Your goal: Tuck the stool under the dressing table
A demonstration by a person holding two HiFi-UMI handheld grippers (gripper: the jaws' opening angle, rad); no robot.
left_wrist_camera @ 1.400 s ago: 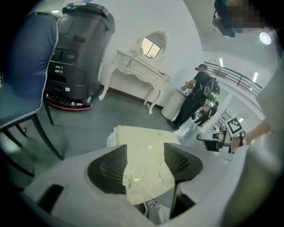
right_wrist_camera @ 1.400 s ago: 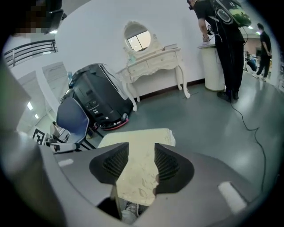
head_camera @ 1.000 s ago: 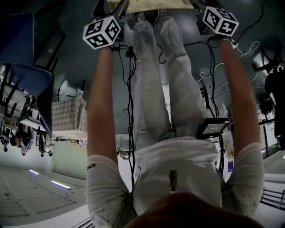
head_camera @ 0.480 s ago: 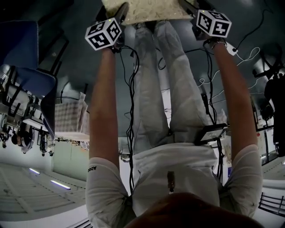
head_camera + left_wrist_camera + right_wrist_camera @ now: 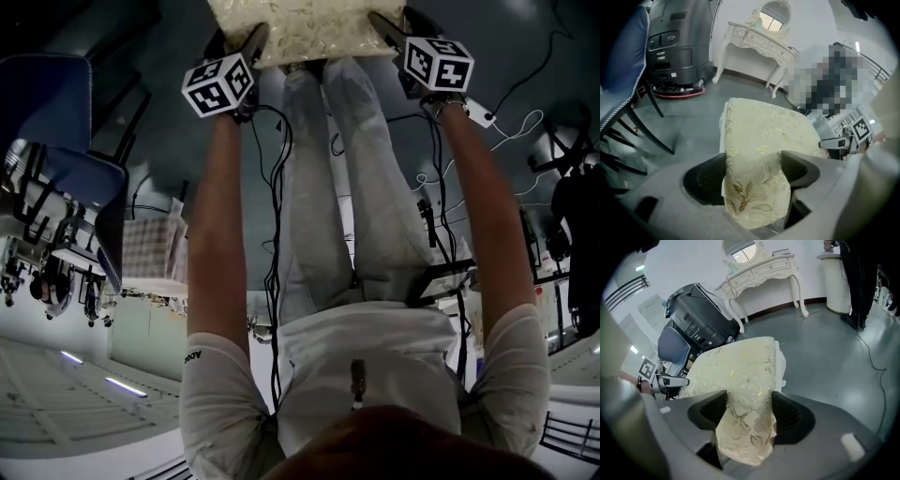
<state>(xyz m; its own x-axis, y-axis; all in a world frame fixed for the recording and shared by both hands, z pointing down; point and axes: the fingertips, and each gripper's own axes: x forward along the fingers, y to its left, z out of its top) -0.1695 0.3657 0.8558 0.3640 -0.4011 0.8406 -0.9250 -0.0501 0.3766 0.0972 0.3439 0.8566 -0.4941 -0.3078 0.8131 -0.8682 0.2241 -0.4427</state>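
Stool (image 5: 300, 28) cut off at top edge of head view; legs hidden under its cream floral cushion. Left gripper (image 5: 752, 171) and right gripper (image 5: 745, 411) each pinch a cushion edge, jaws having just been closing on it. Grey floor (image 5: 693, 112) below. White dressing table (image 5: 754, 37) stands at the wall, well apart from the stool. Blue chair (image 5: 623, 70) and black machine (image 5: 679, 42) nearby.

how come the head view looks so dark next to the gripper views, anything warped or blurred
Head view: dim, only the stool seat reads bright, cropped at the top edge. Left gripper view: fisheye bends the dressing table, corners dark, mosaic patch. Right gripper view: brightest, soft sheen on the floor, black corners.
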